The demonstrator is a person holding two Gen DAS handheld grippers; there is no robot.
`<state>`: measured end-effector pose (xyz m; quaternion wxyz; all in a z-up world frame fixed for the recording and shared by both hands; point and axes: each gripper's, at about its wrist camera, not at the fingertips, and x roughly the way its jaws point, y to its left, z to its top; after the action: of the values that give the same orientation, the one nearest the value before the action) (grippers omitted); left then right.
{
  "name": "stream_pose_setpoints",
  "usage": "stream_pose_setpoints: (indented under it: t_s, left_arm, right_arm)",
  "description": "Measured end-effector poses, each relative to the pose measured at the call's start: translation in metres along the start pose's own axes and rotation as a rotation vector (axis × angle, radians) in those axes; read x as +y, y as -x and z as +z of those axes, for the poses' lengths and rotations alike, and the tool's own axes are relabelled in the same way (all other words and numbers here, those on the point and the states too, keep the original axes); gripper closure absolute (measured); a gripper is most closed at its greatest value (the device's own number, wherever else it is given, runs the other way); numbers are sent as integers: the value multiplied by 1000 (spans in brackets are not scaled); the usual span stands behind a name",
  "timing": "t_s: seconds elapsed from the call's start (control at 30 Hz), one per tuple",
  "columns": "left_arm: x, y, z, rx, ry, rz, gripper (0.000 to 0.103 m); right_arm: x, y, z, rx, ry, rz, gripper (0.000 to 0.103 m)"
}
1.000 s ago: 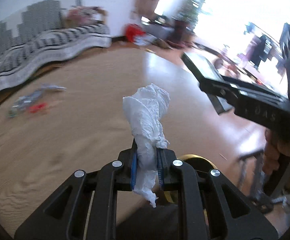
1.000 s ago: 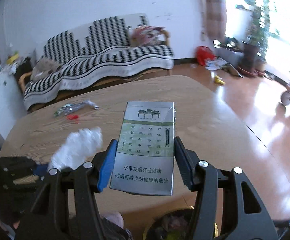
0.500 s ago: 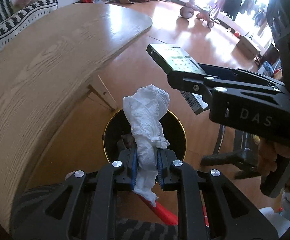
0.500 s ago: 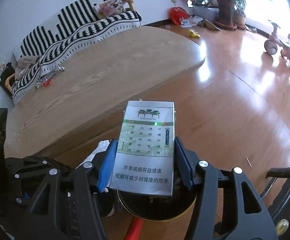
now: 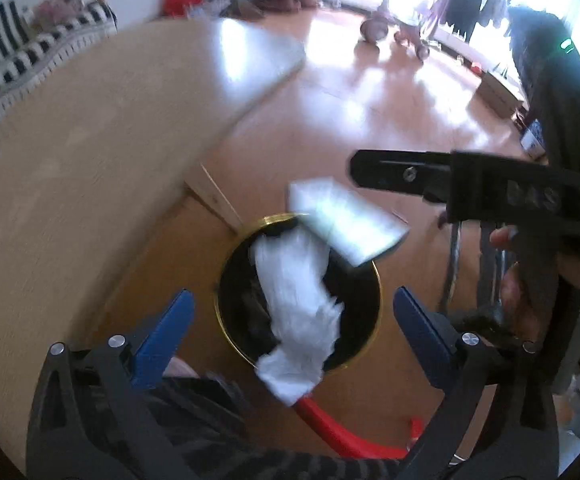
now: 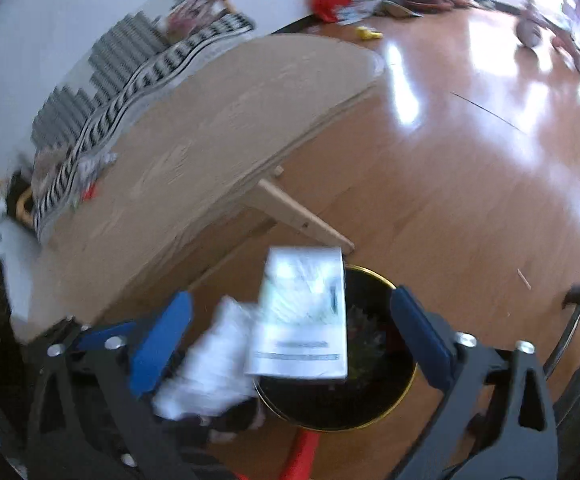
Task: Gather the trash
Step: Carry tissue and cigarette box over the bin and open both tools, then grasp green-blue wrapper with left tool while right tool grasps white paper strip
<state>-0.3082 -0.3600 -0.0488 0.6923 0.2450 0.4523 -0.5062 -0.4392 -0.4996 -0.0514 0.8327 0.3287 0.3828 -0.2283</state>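
My left gripper (image 5: 292, 308) hangs over a black bin with a gold rim (image 5: 377, 280) on the floor. Its jaws are opening, and the crumpled white tissue (image 5: 298, 304) is loose between the blue pads, touching neither, over the bin's mouth. My right gripper (image 6: 290, 302) is beside it, jaws opening too. The white and green cigarette pack (image 6: 304, 320) floats free between its pads above the bin (image 6: 408, 380). From the left wrist, the pack (image 5: 346, 224) shows tilted at the bin's far rim. The tissue (image 6: 210, 364) appears blurred at lower left in the right wrist view.
A round wooden table (image 5: 70, 168) with a slanted leg (image 6: 302, 220) stands left of the bin. Wrappers (image 6: 90, 176) lie at its far side, before a striped sofa (image 6: 138, 68). A red object (image 5: 330, 424) lies by the bin. Chair legs (image 5: 454, 256) stand on the right.
Both grippers swung from over the table down to above the bin. Their jaws have opened wide, letting go of the tissue and the cigarette pack, which now drop toward the bin.
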Motion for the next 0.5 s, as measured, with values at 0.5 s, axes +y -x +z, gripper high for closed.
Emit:
stream_pose_setpoints:
  t_s: [0.5]
  left_arm:
    - [236, 102, -30, -191, 464, 398, 6]
  right_arm:
    - [139, -68, 40, 8, 297, 137, 6]
